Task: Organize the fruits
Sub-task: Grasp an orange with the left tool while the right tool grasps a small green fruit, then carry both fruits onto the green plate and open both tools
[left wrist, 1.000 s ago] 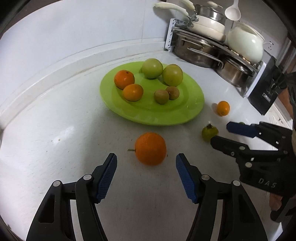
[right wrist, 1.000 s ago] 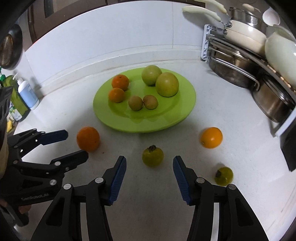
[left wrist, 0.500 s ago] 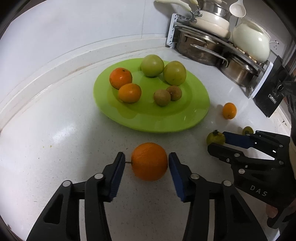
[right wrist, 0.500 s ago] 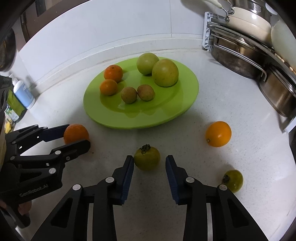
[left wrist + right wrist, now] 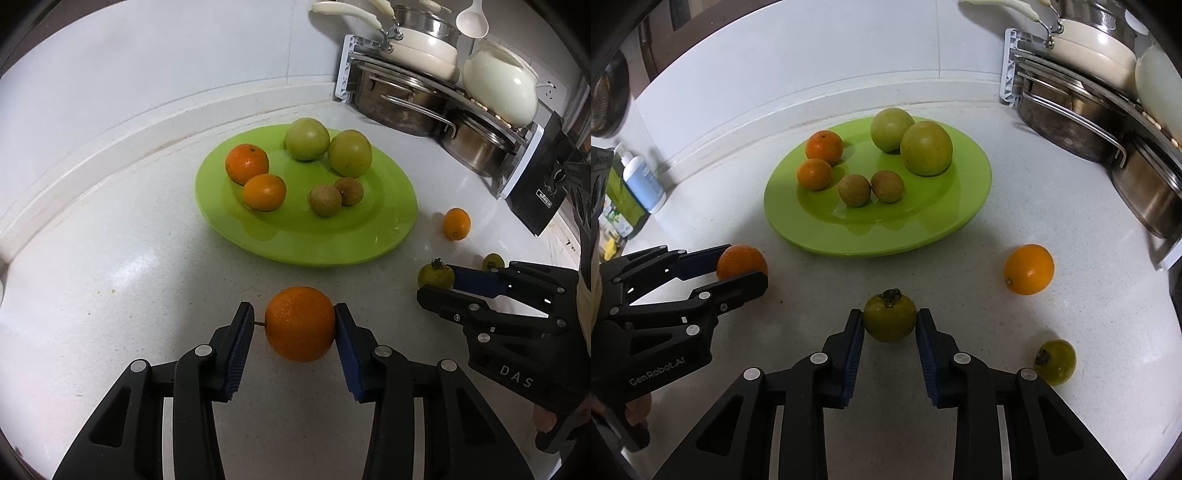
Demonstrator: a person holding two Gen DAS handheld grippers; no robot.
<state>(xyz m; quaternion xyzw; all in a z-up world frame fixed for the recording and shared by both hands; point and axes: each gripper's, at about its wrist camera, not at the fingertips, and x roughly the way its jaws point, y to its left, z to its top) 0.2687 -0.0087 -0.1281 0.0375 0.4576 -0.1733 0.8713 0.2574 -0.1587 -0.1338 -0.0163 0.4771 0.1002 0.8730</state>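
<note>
A large orange (image 5: pixel 300 323) sits on the white counter (image 5: pixel 110 266) in front of the green plate (image 5: pixel 391 236), and the left tongs (image 5: pixel 294 322) have just closed on it, their right pad on its skin and their left pad at its stem. Right of it, the right tongs (image 5: pixel 890 320) grip a green persimmon (image 5: pixel 889 316). The plate holds two tangerines, two green apples and two small brown fruits. A small orange (image 5: pixel 1028 268) and another green persimmon (image 5: pixel 1055 362) lie loose on the counter
</note>
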